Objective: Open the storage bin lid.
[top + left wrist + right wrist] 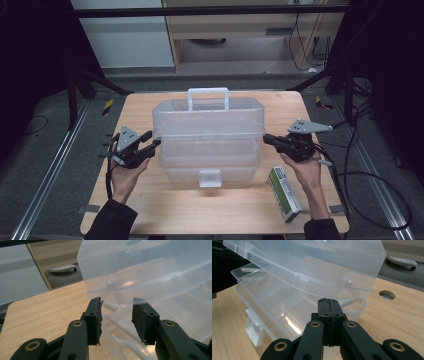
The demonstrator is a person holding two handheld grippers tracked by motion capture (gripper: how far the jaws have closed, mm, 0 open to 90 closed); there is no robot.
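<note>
Left gripper is sitting at the near-left end of the clear plastic box, its jaws standing apart with the edge of the raised lid between them; no pad is pressing on the plastic as far as the left gripper view is showing. Right gripper is reaching in at the opposite end, jaws pressed together, tips just under the lid's right edge and probably touching it, though the clear plastic is making contact hard to judge. The lid is standing open above the base, handle on the side away from both grippers, latch hanging at the near front. Opening is looking largely done; the tray inside is appearing empty, so filling is remaining. Just beside the right hand, toward the person, a green and white carton is lying on the wooden table.
</note>
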